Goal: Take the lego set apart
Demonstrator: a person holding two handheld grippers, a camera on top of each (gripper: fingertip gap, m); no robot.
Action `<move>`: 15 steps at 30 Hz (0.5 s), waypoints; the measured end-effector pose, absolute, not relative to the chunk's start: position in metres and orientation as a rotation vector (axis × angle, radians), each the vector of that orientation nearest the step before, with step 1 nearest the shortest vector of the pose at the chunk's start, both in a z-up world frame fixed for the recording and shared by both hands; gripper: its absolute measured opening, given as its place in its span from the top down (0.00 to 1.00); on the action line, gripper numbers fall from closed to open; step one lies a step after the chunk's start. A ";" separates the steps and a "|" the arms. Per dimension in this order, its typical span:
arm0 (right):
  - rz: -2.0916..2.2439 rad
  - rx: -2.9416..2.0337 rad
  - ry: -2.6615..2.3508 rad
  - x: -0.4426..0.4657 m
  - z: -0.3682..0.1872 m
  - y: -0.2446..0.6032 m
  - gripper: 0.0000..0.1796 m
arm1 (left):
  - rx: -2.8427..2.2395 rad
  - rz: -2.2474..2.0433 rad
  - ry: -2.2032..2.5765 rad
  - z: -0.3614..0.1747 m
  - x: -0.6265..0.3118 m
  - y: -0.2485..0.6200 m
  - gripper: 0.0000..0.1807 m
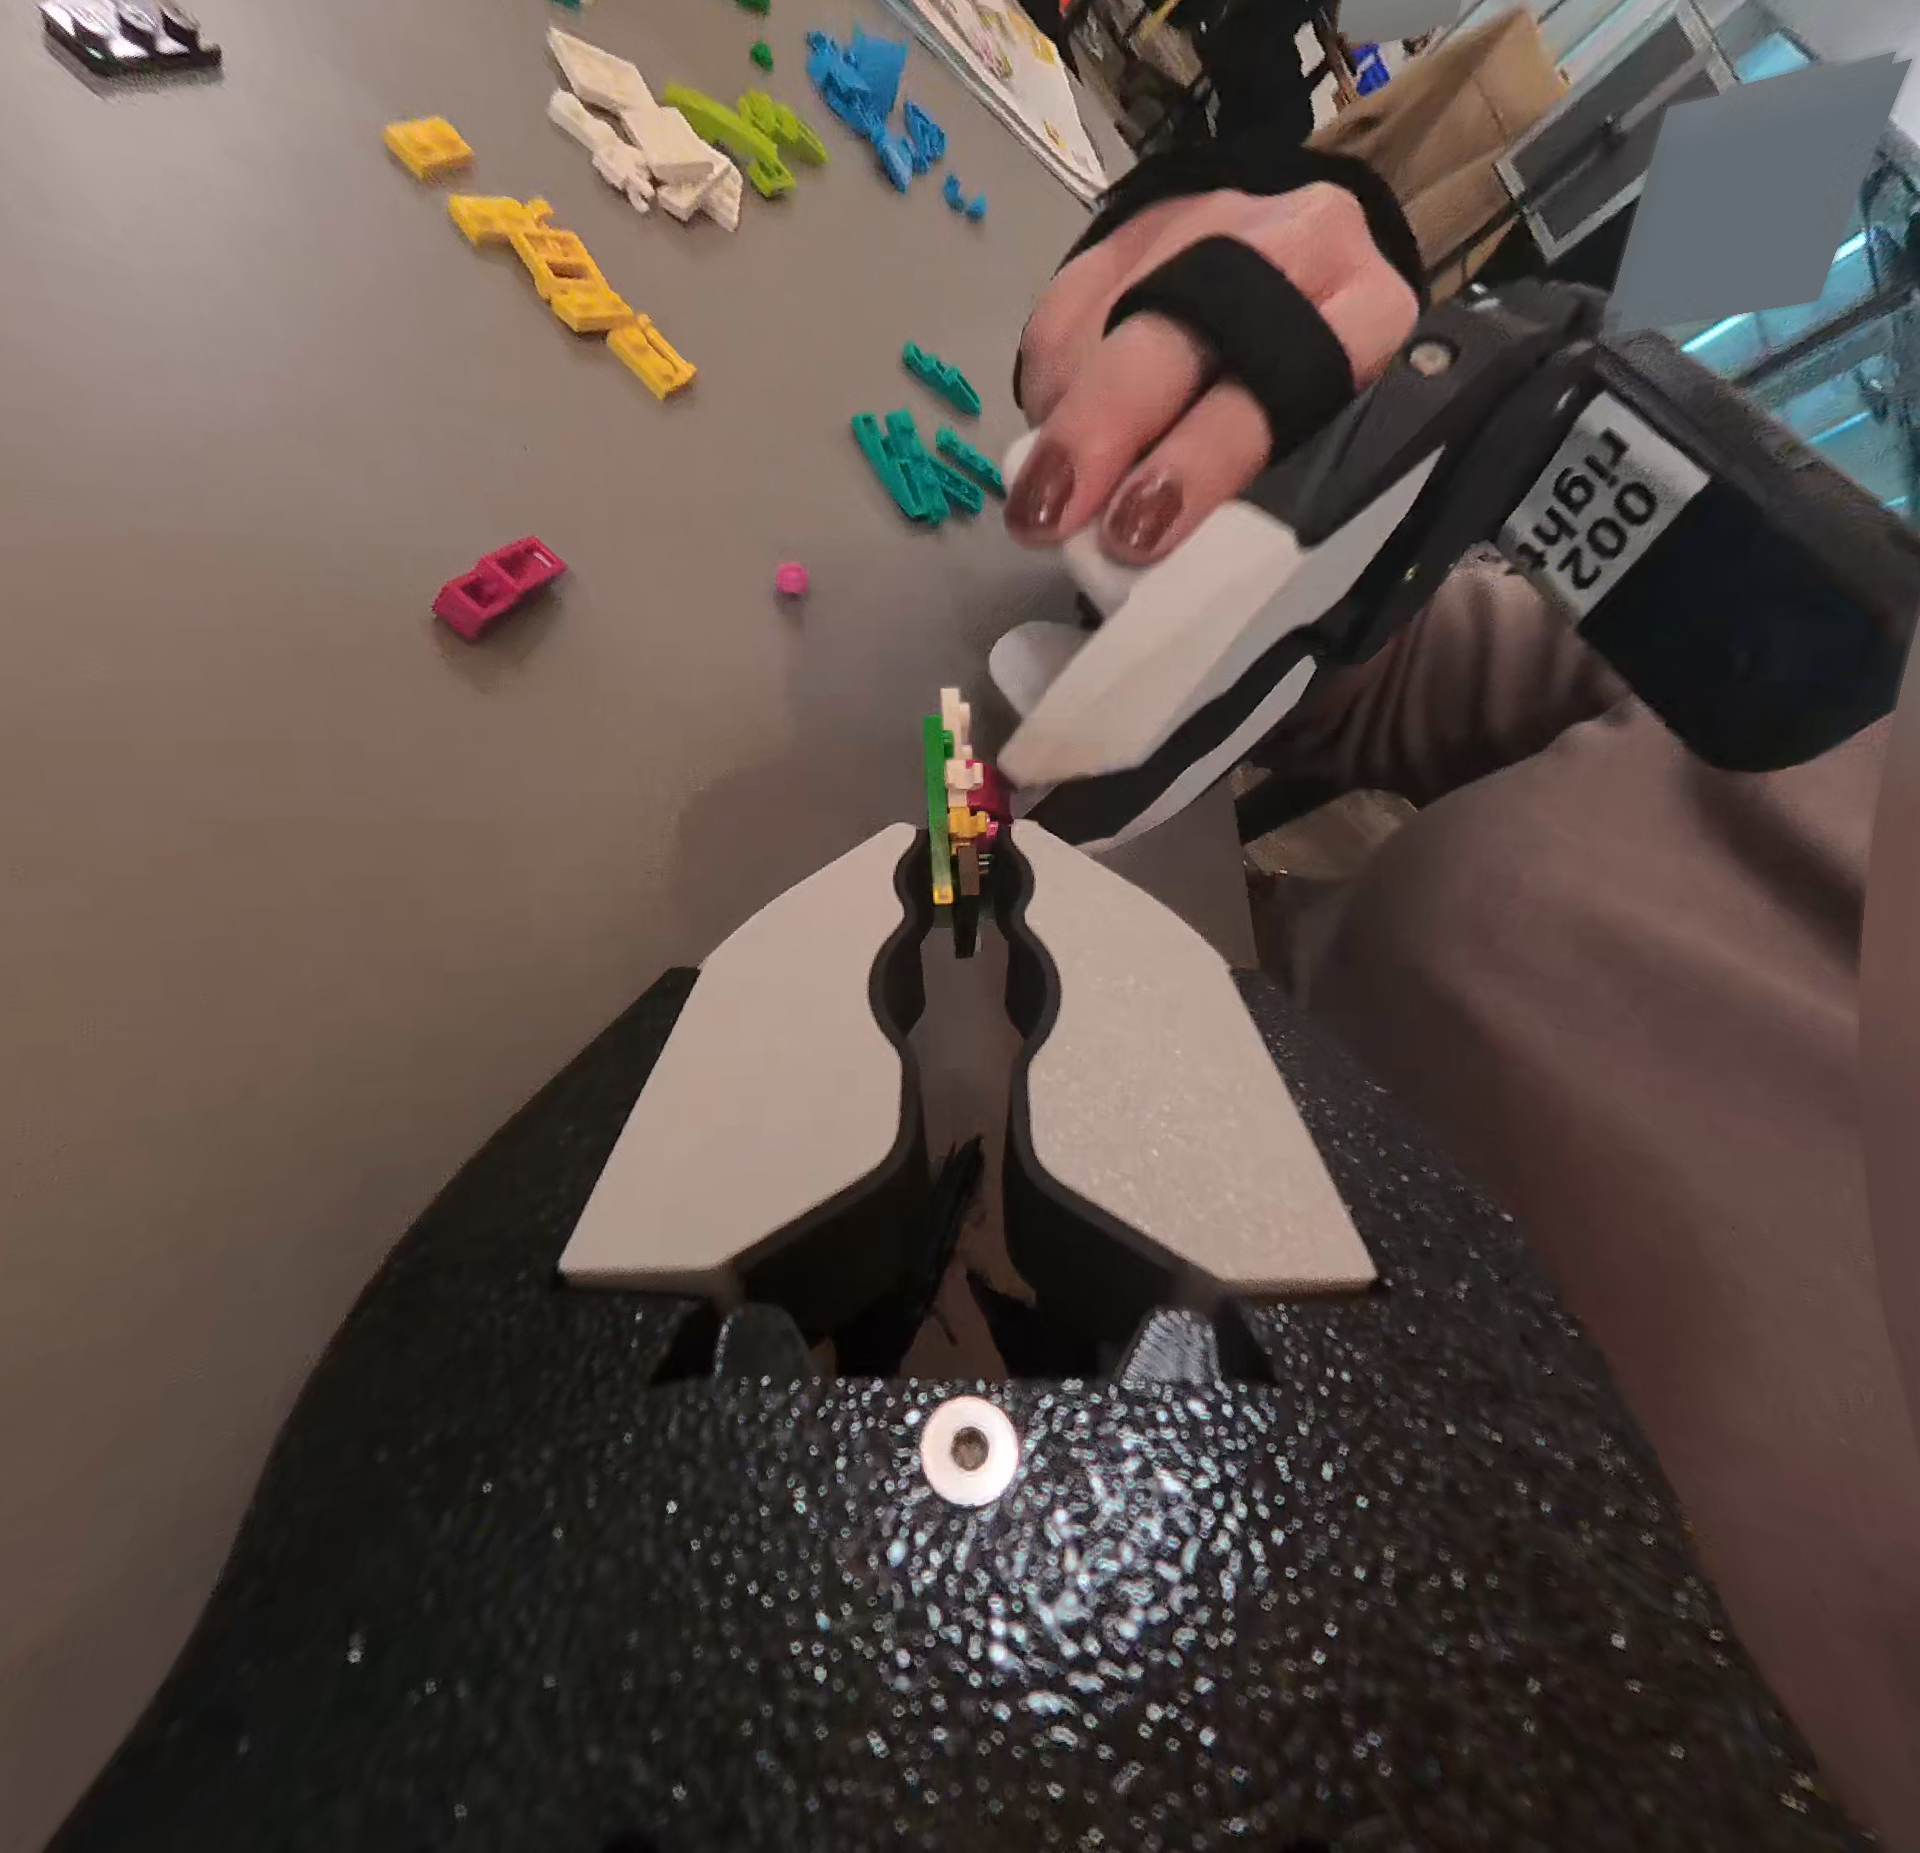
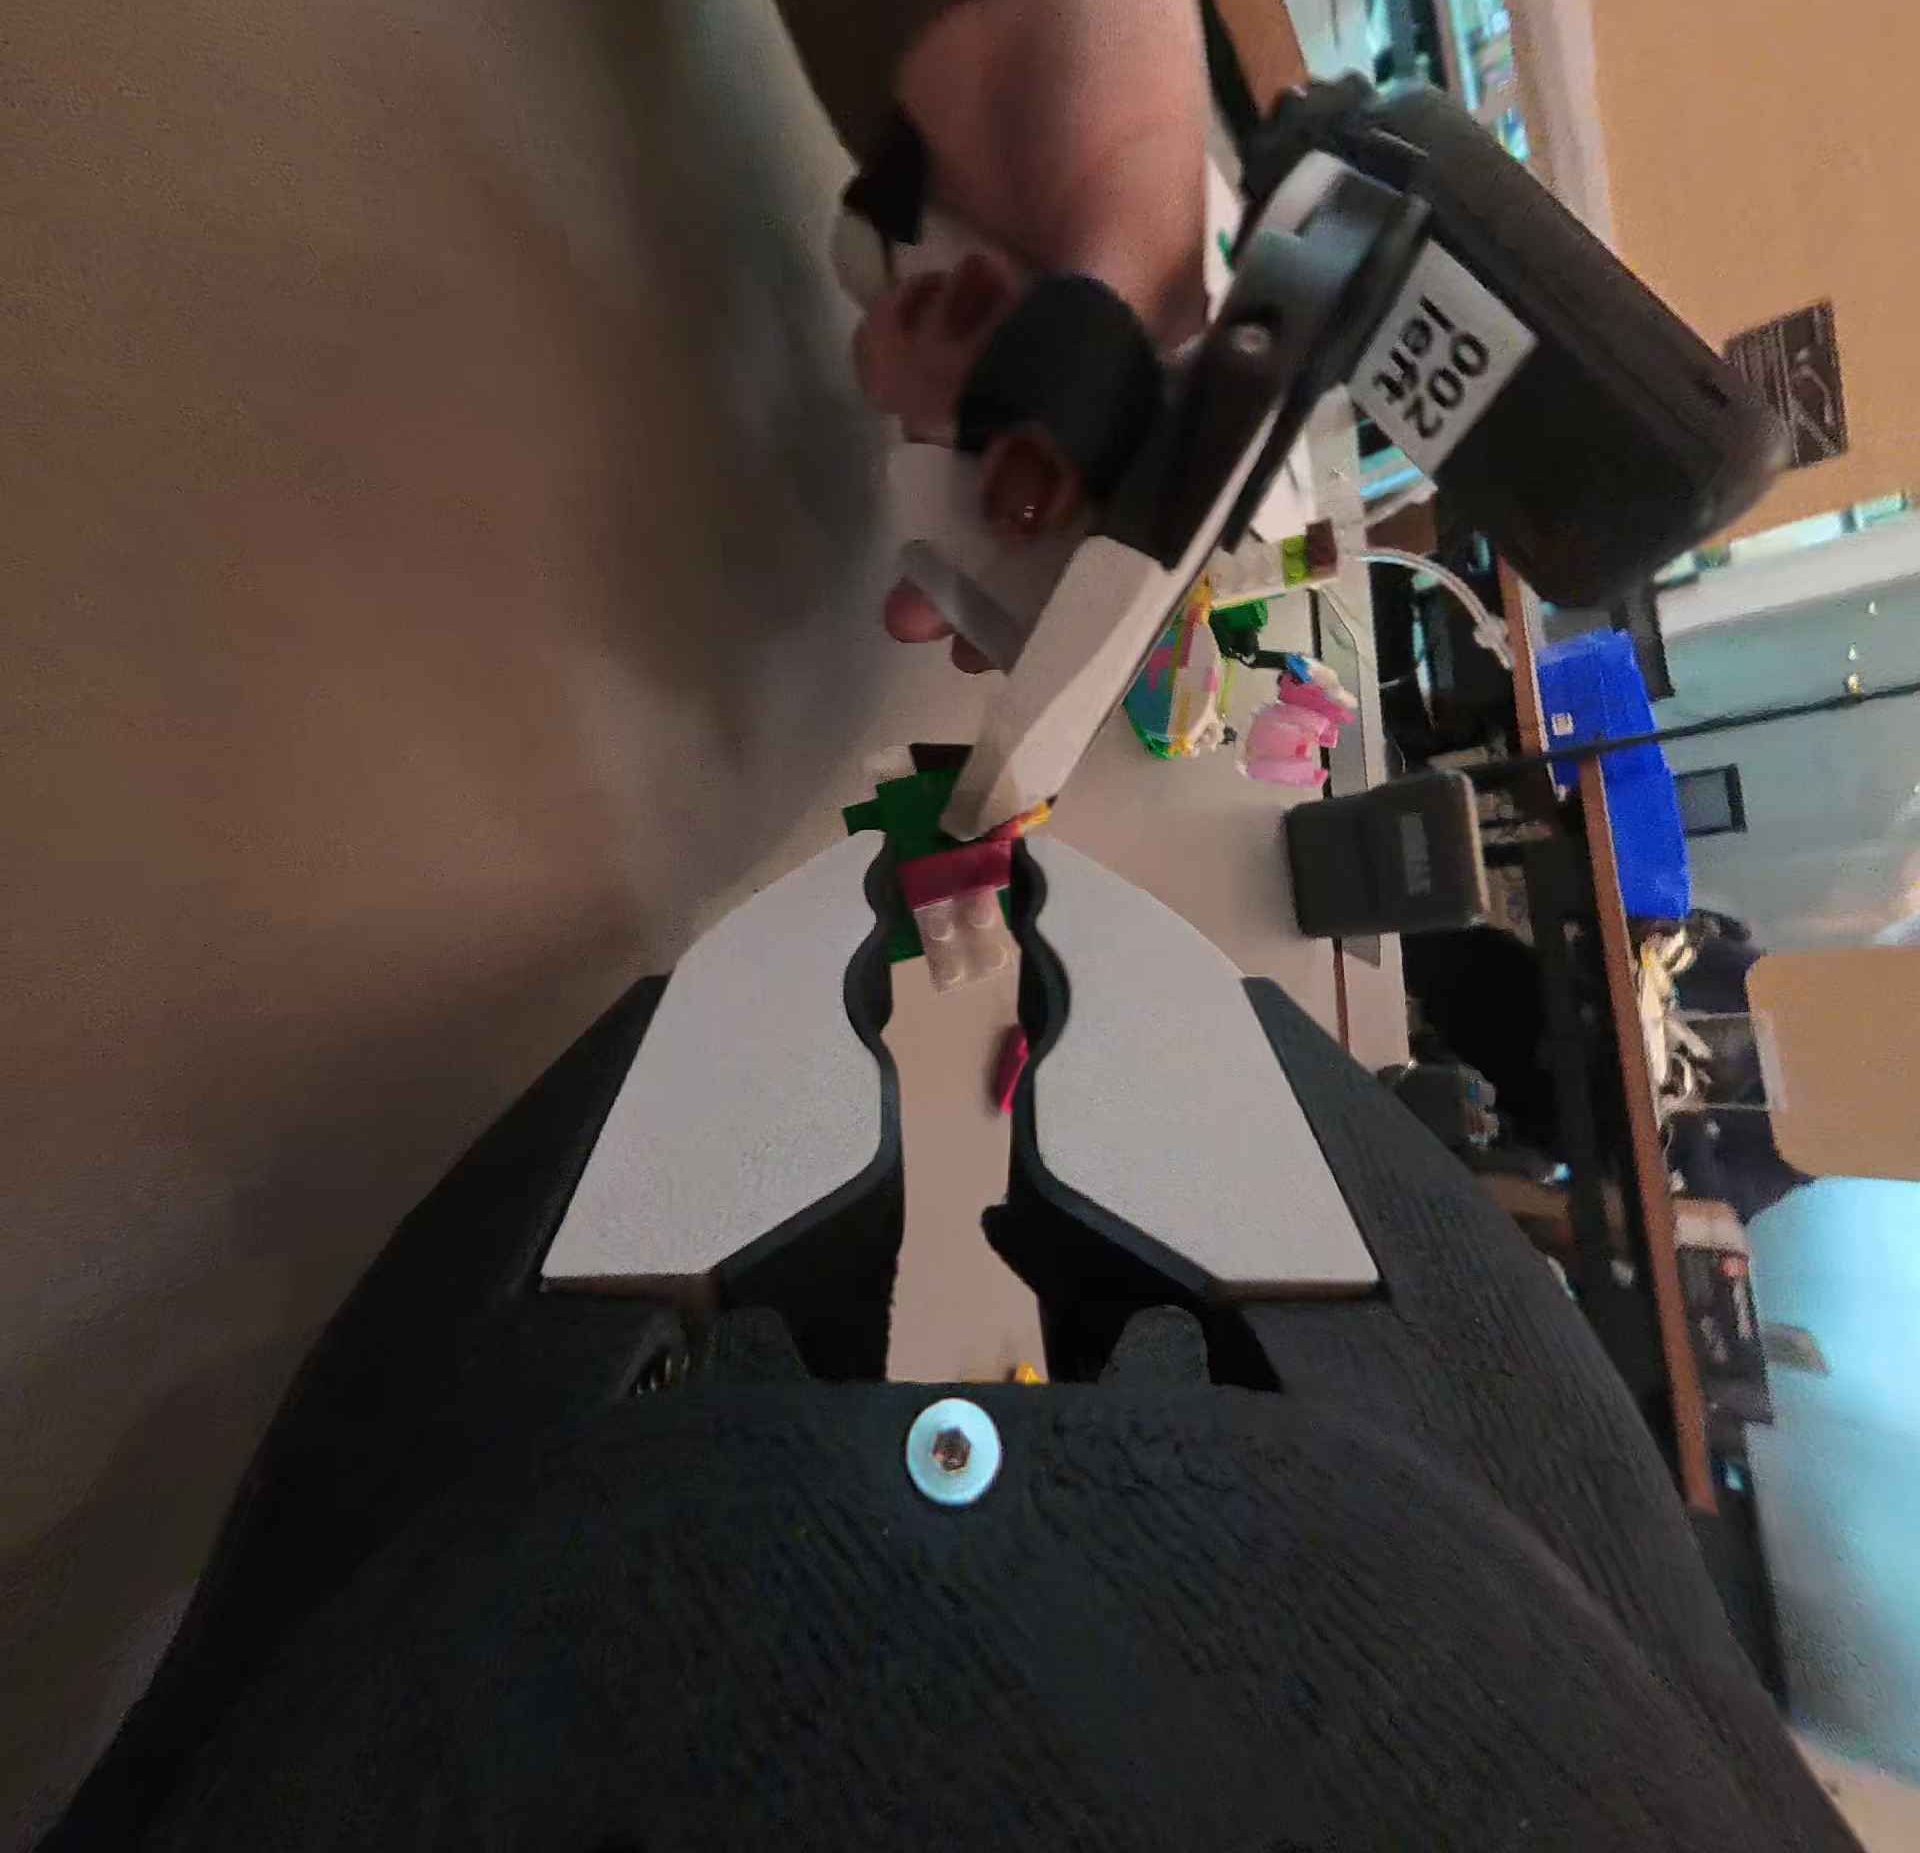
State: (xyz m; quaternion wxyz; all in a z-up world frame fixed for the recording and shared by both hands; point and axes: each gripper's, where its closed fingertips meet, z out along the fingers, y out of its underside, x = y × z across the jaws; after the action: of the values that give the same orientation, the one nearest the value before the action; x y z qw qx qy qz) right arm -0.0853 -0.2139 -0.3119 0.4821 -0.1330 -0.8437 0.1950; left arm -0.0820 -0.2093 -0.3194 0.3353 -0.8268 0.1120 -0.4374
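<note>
A small lego assembly (image 1: 948,764) with a green plate and white, magenta, yellow and brown bricks is held above the grey table (image 1: 260,660). My left gripper (image 1: 961,853) is shut on its lower end. My right gripper (image 1: 1023,787) comes in from the right, its tips at the magenta brick (image 1: 989,783). In the right wrist view my right gripper (image 2: 954,863) is shut on the magenta brick (image 2: 956,871), with white bricks (image 2: 966,936) below it and the green plate (image 2: 904,806) behind. My left gripper (image 2: 982,811) reaches in from above.
Loose bricks lie sorted by colour on the table: yellow (image 1: 566,265), white (image 1: 644,141), lime (image 1: 748,136), blue (image 1: 873,99), teal (image 1: 925,453), magenta (image 1: 499,588). A pink stud (image 1: 792,579) lies apart. Built pink models (image 2: 1288,723) and a black box (image 2: 1382,858) stand further off. The tips of both grippers are at nearly the same place. Both grippers' tips are roughly 9 centimeters from the pink stud (image 1: 792,579).
</note>
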 end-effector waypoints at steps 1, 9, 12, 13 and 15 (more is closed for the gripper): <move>0.465 -0.296 -2.062 -0.085 -0.314 -0.217 0.90 | -2.167 -1.154 0.303 -0.320 -0.083 -0.211 0.94; 0.577 -0.346 -2.157 -0.080 -0.320 -0.228 0.77 | -2.256 -1.279 0.438 -0.327 -0.072 -0.233 0.94; 0.593 -0.329 -2.184 -0.079 -0.327 -0.233 0.83 | -2.283 -1.254 0.474 -0.331 -0.072 -0.236 0.94; 0.625 -0.336 -2.197 -0.077 -0.327 -0.235 0.83 | -2.284 -1.266 0.486 -0.331 -0.070 -0.238 0.94; 0.690 -0.366 -2.208 -0.075 -0.325 -0.237 0.84 | -2.274 -1.281 0.499 -0.330 -0.068 -0.239 0.94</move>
State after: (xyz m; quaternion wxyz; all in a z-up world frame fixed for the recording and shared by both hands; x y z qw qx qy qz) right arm -0.0752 -0.2371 -0.3252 0.3893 -0.1440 -0.8683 0.2716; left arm -0.0683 -0.2393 -0.3298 0.2399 -0.8308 0.1822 -0.4680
